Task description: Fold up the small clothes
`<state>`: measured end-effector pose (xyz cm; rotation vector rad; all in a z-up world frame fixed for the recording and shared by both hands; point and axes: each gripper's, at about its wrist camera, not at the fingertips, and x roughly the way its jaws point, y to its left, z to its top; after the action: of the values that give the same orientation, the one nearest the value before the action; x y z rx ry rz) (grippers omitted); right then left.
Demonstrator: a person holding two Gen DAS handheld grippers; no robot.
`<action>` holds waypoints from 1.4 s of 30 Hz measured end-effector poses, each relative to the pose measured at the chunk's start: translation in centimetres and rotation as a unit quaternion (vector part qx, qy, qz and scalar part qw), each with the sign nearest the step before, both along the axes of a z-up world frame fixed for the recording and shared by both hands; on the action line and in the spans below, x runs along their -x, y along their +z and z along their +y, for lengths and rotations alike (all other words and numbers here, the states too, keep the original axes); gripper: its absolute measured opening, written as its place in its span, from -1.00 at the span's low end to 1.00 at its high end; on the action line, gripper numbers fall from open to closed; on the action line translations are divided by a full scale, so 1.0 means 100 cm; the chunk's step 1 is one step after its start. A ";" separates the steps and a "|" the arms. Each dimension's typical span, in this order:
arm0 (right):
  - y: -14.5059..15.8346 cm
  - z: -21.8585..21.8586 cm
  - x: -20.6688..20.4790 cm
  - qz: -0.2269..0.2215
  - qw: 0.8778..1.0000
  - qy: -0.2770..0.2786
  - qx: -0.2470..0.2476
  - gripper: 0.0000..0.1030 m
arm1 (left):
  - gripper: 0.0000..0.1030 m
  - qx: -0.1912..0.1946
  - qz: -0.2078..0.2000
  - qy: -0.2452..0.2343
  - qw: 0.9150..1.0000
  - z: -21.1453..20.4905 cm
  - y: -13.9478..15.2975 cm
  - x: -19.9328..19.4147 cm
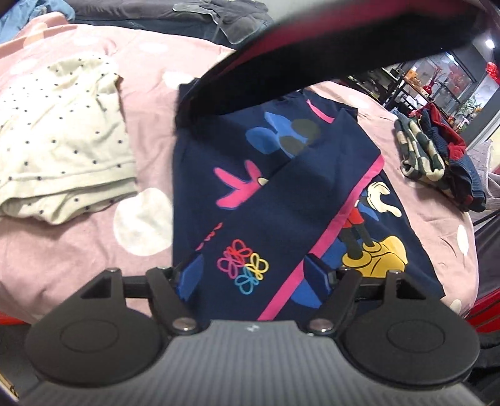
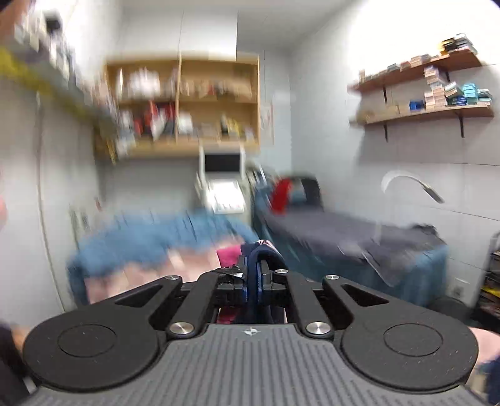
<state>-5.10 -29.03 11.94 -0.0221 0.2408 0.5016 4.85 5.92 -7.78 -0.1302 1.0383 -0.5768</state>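
A navy child's shirt (image 1: 281, 200) with cartoon prints and pink trim lies partly folded on the pink dotted blanket (image 1: 78, 250). My left gripper (image 1: 253, 274) is open just above the shirt's near edge, its blue pads on either side of a flower print. A lifted dark flap with pink lining (image 1: 312, 47) arches across the top of the left wrist view. My right gripper (image 2: 252, 281) is raised, pointing into the room, and shut on a navy fold of the shirt (image 2: 254, 250).
A folded cream dotted garment (image 1: 62, 140) lies left of the shirt. A heap of camouflage and red-navy clothes (image 1: 437, 159) sits at the right edge of the bed. Dark clothes (image 1: 203, 15) lie at the far side. The right wrist view shows shelves (image 2: 184, 106) and another bed (image 2: 343, 225).
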 end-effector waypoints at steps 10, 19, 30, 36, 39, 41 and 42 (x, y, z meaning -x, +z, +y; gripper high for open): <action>-0.136 -0.011 0.073 0.363 0.926 0.057 0.084 -0.82 | 0.37 -0.016 -0.005 0.013 1.000 -0.003 0.000 -0.025; -0.134 0.005 0.062 0.346 0.925 0.095 0.126 -0.82 | 0.47 -0.038 -0.061 0.027 0.997 -0.021 0.008 -0.066; -0.165 -0.009 0.034 0.324 0.941 -0.013 0.098 -0.79 | 0.25 0.002 0.013 0.163 0.986 -0.012 -0.025 -0.272; -0.173 -0.006 0.032 0.330 0.942 -0.031 0.057 -0.76 | -0.03 0.018 0.087 0.144 0.986 -0.035 -0.065 -0.320; -0.178 -0.007 0.030 0.339 0.939 -0.037 0.049 -0.74 | -0.41 0.074 0.099 0.129 0.984 -0.038 -0.066 -0.317; -0.181 -0.009 0.028 0.346 0.936 -0.043 0.044 -0.74 | -0.75 0.043 0.085 0.094 0.991 -0.053 -0.062 -0.315; -0.182 -0.010 0.026 0.346 0.936 -0.044 0.044 -0.74 | -0.83 0.018 0.074 0.083 0.994 -0.060 -0.061 -0.313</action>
<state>-7.75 -30.01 -6.21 0.0814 0.9529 0.3927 36.14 -0.05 -13.90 -0.2930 1.1492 -0.4397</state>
